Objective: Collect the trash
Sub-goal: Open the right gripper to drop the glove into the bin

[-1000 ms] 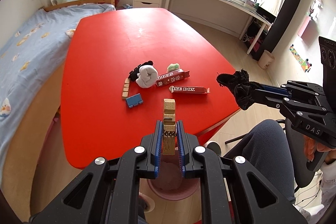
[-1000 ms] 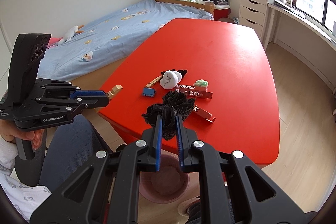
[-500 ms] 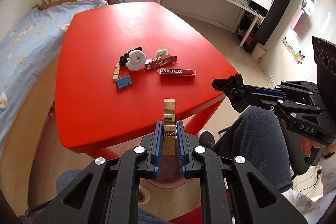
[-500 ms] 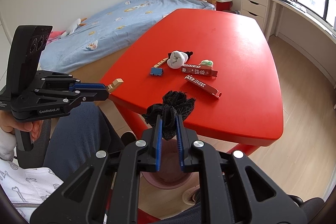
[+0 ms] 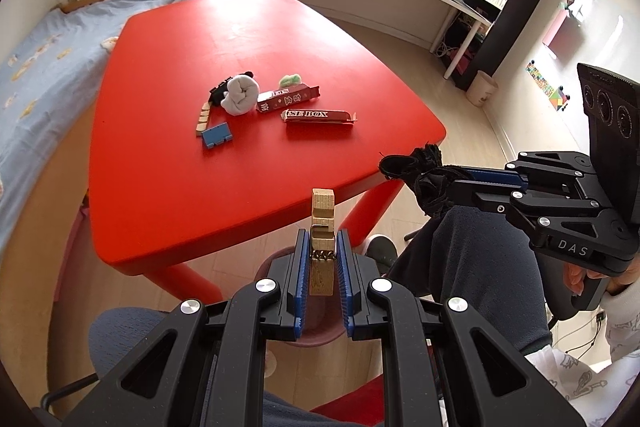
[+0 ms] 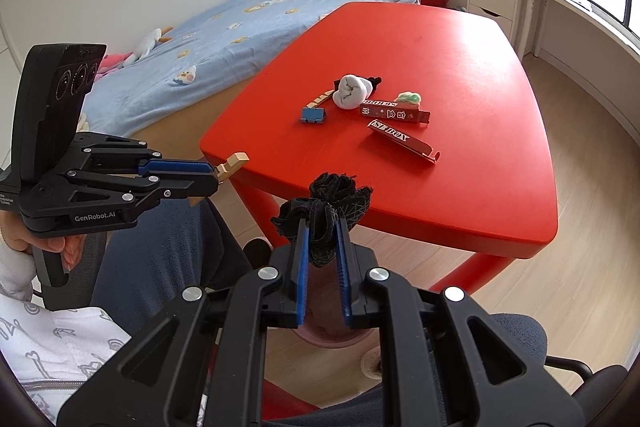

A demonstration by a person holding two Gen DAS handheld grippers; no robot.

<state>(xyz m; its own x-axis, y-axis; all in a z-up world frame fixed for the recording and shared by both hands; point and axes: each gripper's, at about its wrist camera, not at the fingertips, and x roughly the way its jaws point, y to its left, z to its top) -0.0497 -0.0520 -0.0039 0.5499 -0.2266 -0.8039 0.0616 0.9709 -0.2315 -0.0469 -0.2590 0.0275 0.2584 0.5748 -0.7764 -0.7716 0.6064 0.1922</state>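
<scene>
My left gripper [image 5: 322, 243] is shut on a wooden clothespin [image 5: 322, 211] that sticks up past its blue pads. It hangs over a pink bin [image 5: 276, 263] on the floor, in front of the red table [image 5: 240, 27]. My right gripper [image 6: 323, 227] still holds a wad of black netting [image 6: 336, 195] between its pads while its jaws are opening, above the same pink bin [image 6: 332, 339]. Each gripper shows in the other's view: the left gripper [image 6: 214, 175] with the clothespin [image 6: 234, 161], and the black netting [image 5: 424, 175] on the right one.
On the table lie a white balled sock [image 5: 240, 99], two red boxes [image 5: 288, 99] [image 5: 320, 115], a blue clip [image 5: 216, 137], a strip of wooden pegs [image 5: 202, 117] and a green scrap [image 5: 290, 79]. The person's knees [image 5: 472, 251] flank the bin. A bed [image 6: 240, 19] stands to the left.
Both grippers have drawn back from the table and sunk a little, so the table's near edge now lies ahead of them and the pink bin sits beneath. Both loads stay gripped.
</scene>
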